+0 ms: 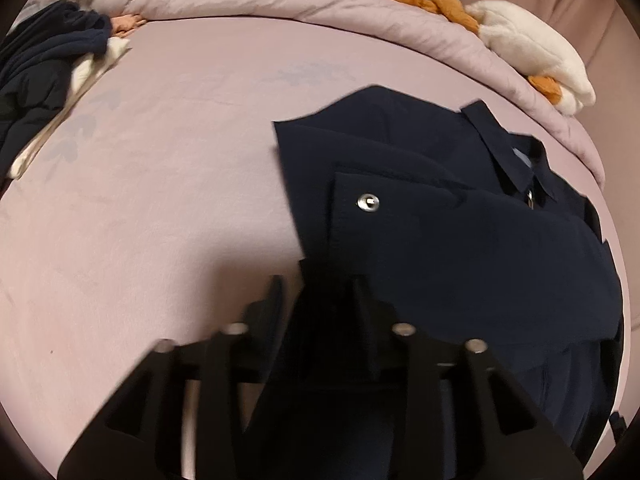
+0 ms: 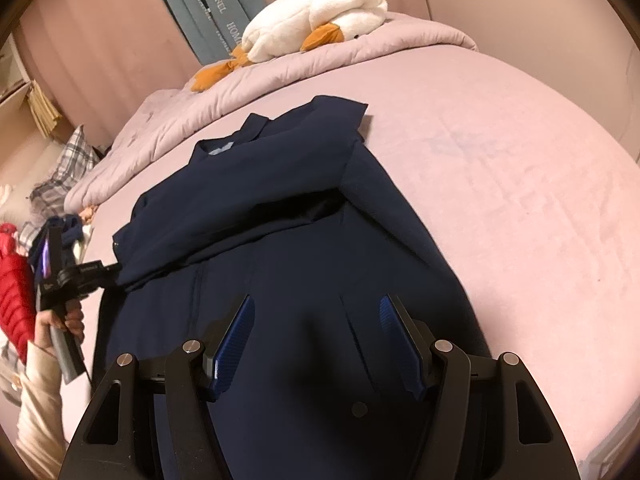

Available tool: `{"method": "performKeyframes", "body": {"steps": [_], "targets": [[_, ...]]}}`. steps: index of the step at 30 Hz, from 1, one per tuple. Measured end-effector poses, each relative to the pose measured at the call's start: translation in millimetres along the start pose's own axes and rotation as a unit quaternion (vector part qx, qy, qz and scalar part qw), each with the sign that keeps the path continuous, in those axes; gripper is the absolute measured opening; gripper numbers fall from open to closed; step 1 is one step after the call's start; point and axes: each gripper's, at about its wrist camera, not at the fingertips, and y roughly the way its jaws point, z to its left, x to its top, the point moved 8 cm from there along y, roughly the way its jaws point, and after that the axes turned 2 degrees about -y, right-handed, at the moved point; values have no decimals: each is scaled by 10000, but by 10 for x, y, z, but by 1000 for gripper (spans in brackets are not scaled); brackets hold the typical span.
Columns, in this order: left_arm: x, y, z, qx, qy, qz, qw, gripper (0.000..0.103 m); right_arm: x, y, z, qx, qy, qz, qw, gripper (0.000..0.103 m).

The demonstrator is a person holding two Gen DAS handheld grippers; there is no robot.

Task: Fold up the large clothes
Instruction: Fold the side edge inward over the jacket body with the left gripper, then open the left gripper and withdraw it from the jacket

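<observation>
A large navy jacket (image 2: 280, 240) lies on the pink bed sheet (image 2: 500, 200), collar toward the rolled quilt. One sleeve is folded across its chest. In the left wrist view the jacket (image 1: 460, 240) fills the right side, with a silver snap (image 1: 368, 202) on the sleeve cuff. My left gripper (image 1: 320, 292) is shut on the sleeve's end; it also shows in the right wrist view (image 2: 116, 270) at the jacket's left edge. My right gripper (image 2: 316, 324) is open and empty, hovering over the jacket's lower part, with blue pads (image 2: 236, 332).
A white plush goose (image 2: 316, 24) lies on the rolled pink quilt (image 2: 168, 128) at the head of the bed. A heap of dark and white clothes (image 1: 44, 80) sits at the sheet's far left. Curtains hang behind. A red garment (image 2: 12, 288) is at the left.
</observation>
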Motion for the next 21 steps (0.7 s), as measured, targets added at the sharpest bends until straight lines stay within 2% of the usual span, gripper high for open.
{"method": "performKeyframes", "body": {"steps": [5,7,11,15,21], "targets": [[-4,-195,21,-149,-49,-33,9999,71,18,-87,2,-36,-20,-103,9999,65],[1,-313,6,-175,-1,-127,9998,76,32,-113,19,-57,-53,-144,9999,65],[-14,-681,-25,-331,124,-426,9985,92,57,-207,92,-47,-136,-263,9995,65],[-91,-1137,-63,-542,278,-687,9958,95,102,-341,172,-47,-264,-433,9987,65],[-285,-1832,-27,-726,461,-1207,9889,102,206,-667,276,-61,-488,-866,9950,76]]}}
